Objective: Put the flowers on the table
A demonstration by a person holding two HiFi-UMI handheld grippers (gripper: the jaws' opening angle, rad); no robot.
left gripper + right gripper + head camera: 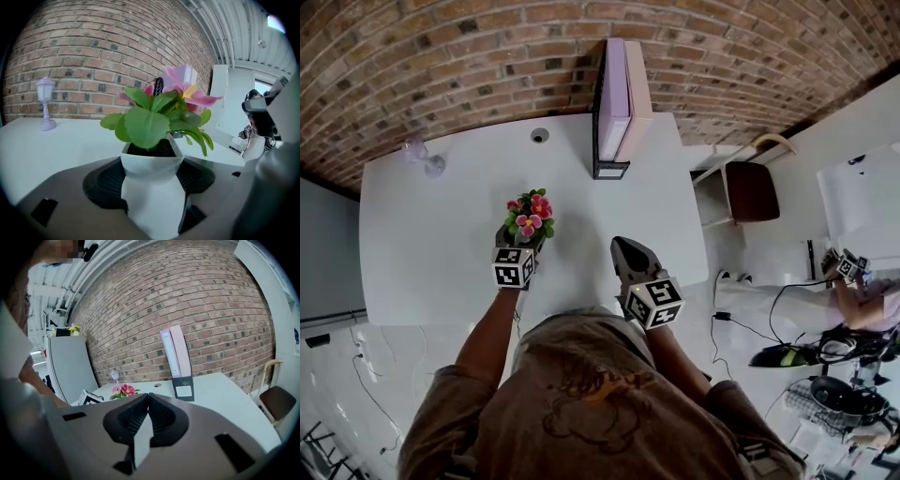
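Small lilac lantern (pixel 423 156) near brick wall (pixel 469 56), upright pink magazine file (pixel 619 103), brown chair (pixel 752 190) at right

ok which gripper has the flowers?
The left gripper: it is shut on the white flower pot. The right gripper is shut on nothing.

Bright, even daylight, soft shadows; fisheye bending with dark vignetted corners throughout.

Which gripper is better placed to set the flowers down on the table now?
Left. The left gripper is shut on the flower pot, over the table. The right gripper is shut and empty, near the table's front edge.
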